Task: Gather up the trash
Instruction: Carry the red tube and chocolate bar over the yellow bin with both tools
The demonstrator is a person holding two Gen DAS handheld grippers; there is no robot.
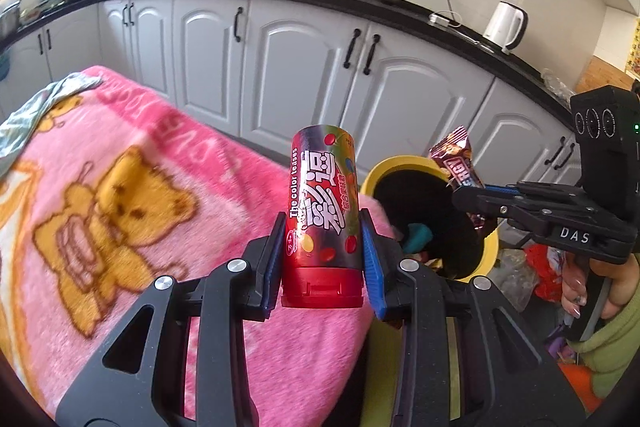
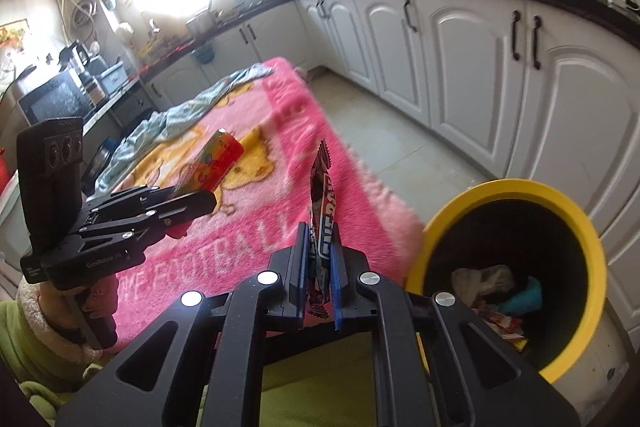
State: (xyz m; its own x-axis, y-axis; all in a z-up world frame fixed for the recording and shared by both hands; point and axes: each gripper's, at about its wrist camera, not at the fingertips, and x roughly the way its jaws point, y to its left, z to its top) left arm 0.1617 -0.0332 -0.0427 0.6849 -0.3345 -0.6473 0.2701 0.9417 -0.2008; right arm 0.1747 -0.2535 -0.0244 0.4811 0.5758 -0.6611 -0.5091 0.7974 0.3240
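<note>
Both of your grippers are loaded. Your left gripper [image 1: 322,263] is clamped on a red candy tube [image 1: 322,211], pads on its lower sides, cap end toward the camera and long axis pointing up and away along the fingers. Your right gripper [image 2: 318,275] is pinched nearly closed on a flat snack wrapper [image 2: 322,223], held edge-on and standing upright out of the fingers. The yellow-rimmed trash bin [image 2: 516,187] sits off the corner of the table with the pink blanket [image 1: 140,187], to the right of and below both loads; it already holds crumpled paper and wrappers. The wrapper looks nearer: in the left wrist view it hangs over the bin's rim, while the tube is above the blanket edge, just left of the opening. Judgement: the drop depends on carrying each load rightward over the dark opening; the wrapper is likely first. Tube label glossy, intact; wrapper crinkled, thin.
</note>
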